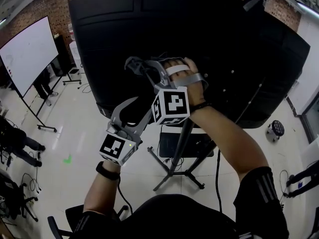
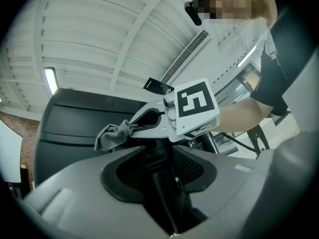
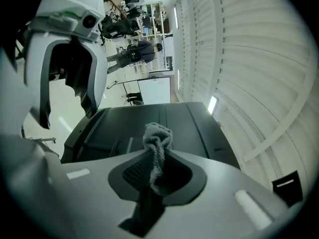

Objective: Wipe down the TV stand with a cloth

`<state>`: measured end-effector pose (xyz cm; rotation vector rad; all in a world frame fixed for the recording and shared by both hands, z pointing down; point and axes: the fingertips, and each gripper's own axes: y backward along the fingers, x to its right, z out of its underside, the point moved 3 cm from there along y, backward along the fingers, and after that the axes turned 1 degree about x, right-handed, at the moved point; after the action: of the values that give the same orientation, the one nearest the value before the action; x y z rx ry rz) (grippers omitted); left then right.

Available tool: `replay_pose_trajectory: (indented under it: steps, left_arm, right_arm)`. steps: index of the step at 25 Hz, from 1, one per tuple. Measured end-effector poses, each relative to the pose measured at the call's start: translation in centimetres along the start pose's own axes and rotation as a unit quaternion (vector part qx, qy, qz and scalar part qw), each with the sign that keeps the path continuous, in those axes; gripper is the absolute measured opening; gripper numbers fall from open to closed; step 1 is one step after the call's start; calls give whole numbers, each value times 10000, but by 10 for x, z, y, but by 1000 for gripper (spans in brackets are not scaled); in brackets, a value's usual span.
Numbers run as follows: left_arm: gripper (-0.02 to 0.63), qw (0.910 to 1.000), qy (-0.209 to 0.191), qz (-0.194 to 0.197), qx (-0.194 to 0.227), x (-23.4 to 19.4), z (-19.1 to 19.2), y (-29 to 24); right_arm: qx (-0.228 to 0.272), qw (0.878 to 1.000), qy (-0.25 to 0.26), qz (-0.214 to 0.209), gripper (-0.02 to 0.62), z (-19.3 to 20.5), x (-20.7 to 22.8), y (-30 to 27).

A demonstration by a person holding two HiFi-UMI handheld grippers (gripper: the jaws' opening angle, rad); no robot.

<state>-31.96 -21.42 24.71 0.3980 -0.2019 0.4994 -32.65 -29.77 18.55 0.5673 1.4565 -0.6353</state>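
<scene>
Right gripper view: right gripper jaws are pinching the grey cloth, TV back panel lying straight ahead; left gripper, jaws closed and empty, is sitting farther back.

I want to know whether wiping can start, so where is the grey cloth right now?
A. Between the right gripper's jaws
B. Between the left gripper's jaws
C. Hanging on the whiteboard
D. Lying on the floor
A: the right gripper view shows the grey cloth pinched between the jaws of the right gripper, while the left gripper has its jaws together with nothing in them.
</scene>
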Motion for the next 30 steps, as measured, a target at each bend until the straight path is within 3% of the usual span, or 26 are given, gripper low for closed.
replay_pose_trajectory:
  steps: [5,10,19,26,30]
  left_arm:
    - [189,9997,119,168,-136,5,5,-8]
    - [189,9990,210,392,52,13,11,-23]
    - [189,9981,263,540,137,17,15,-27]
    - [190,9980,374,501,85,11,13,-16]
    - [193,9984,355,436,66,6,12,-11]
  right_arm:
    - [-402,9991,135,12,52,21,2,13]
    - [-780,9963,368,2,50,47,2,28]
    - [-1277,9882,840,69,49,42,1,46]
    - [-2054,9681,1412,-242,49,73,-3,58]
    - [-1620,9822,949,-65,51,55,2,69]
